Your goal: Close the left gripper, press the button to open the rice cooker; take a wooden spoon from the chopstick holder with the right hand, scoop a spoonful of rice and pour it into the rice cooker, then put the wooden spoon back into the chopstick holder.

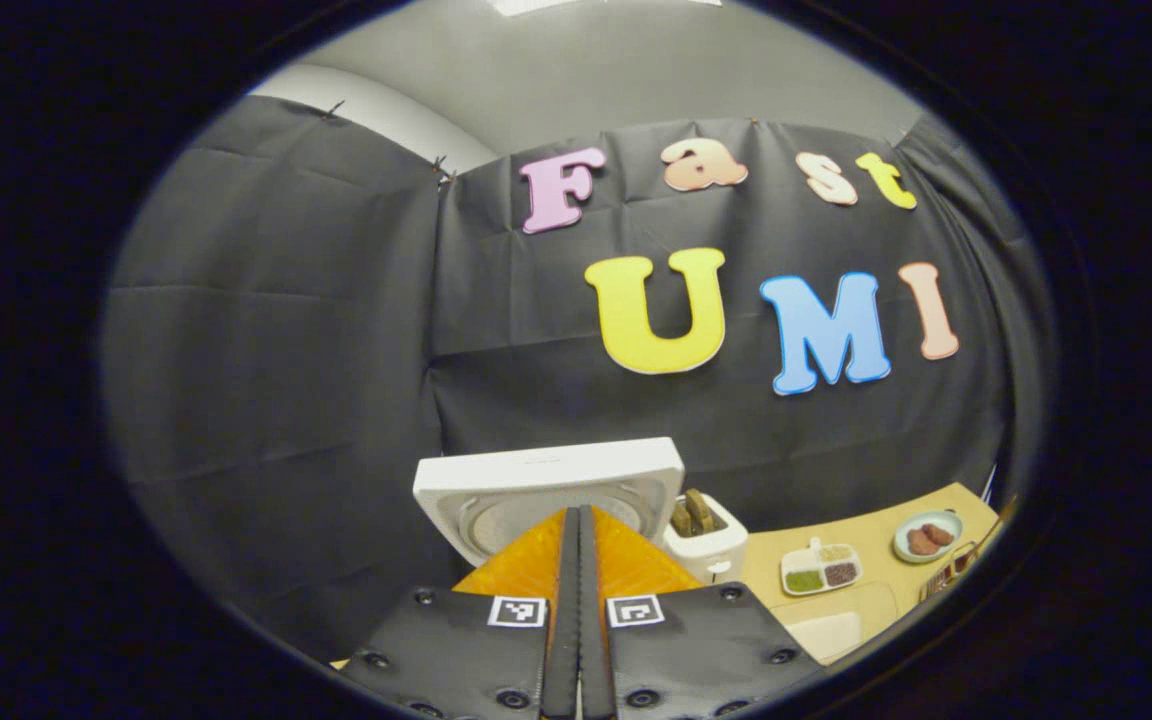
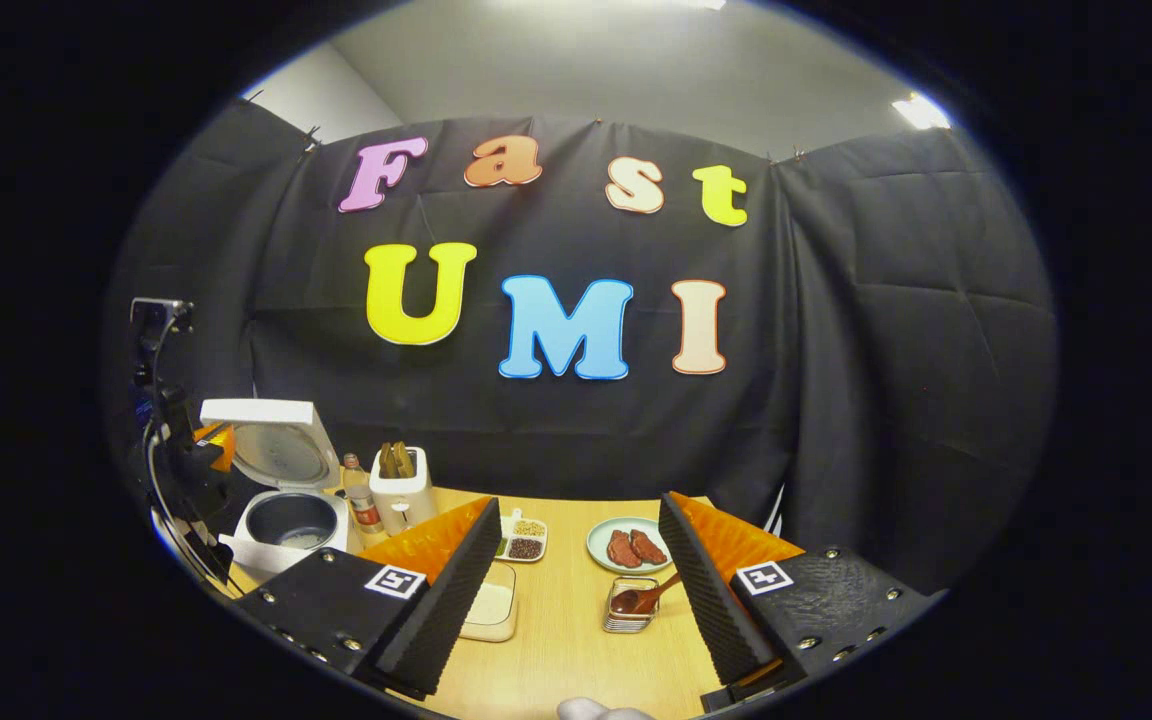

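The left gripper [image 1: 579,520] has its fingers pressed together, nothing between them, just before the rice cooker [image 2: 288,500], whose lid stands open at far left. The right gripper [image 2: 576,560] is spread wide above the table [image 2: 556,640]; the chopstick holder [image 2: 402,490] stands right of the cooker

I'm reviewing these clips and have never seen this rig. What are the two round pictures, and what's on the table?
A person holds two-finger tongs in each hand; a camera rides on each. In the left gripper view, the left tongs are shut and empty, in front of the rice cooker, whose lid is up. In the right gripper view, the right tongs are open and empty above the wooden table. On it: the chopstick holder, a plate of meat, a divided dish and a spoon in a small holder.
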Tool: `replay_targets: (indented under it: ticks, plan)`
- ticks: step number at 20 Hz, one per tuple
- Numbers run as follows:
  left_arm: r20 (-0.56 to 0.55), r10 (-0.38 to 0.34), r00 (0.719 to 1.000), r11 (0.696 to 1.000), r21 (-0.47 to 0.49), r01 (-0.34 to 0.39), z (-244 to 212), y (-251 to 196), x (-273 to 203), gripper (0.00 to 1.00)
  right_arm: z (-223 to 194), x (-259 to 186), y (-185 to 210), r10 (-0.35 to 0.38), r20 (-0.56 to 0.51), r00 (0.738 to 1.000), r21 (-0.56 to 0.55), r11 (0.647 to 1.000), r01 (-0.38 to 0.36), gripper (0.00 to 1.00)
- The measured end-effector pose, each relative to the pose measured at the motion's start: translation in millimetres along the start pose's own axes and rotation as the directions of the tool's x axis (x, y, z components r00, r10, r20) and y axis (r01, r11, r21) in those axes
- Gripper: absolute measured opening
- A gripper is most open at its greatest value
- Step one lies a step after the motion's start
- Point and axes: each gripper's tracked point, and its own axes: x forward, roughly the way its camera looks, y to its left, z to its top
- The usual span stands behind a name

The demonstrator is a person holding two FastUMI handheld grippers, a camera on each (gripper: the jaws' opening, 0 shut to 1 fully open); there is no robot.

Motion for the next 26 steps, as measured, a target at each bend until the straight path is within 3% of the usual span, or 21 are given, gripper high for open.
replay_targets:
  ticks: [8,12,13,15,26]
  plan:
    - [0.018,-0.114,0.993,0.992,-0.047,0.115,38,-26,-51,0.12,-2,4,-8,-0.033,0.018,0.999,0.038,0.999,0.032,0.97]
    - [0.032,-0.16,0.987,0.985,-0.067,0.162,41,-30,-71,0.99,-5,8,-18,-0.05,0.02,0.999,0.04,0.998,0.05,0.97]
    - [0.029,-0.156,0.987,0.985,-0.072,0.158,41,-28,-75,0.95,-5,8,-20,-0.056,0.023,0.998,0.036,0.998,0.056,0.97]
    - [0.042,-0.14,0.989,0.988,-0.06,0.143,42,-21,-82,0.97,-9,8,-23,-0.065,0.025,0.998,0.026,0.998,0.064,0.97]
    - [0.069,-0.196,0.978,0.977,-0.075,0.201,57,-35,-91,0.99,-38,9,-34,-0.093,-0.007,0.996,0.063,0.994,0.094,0.97]
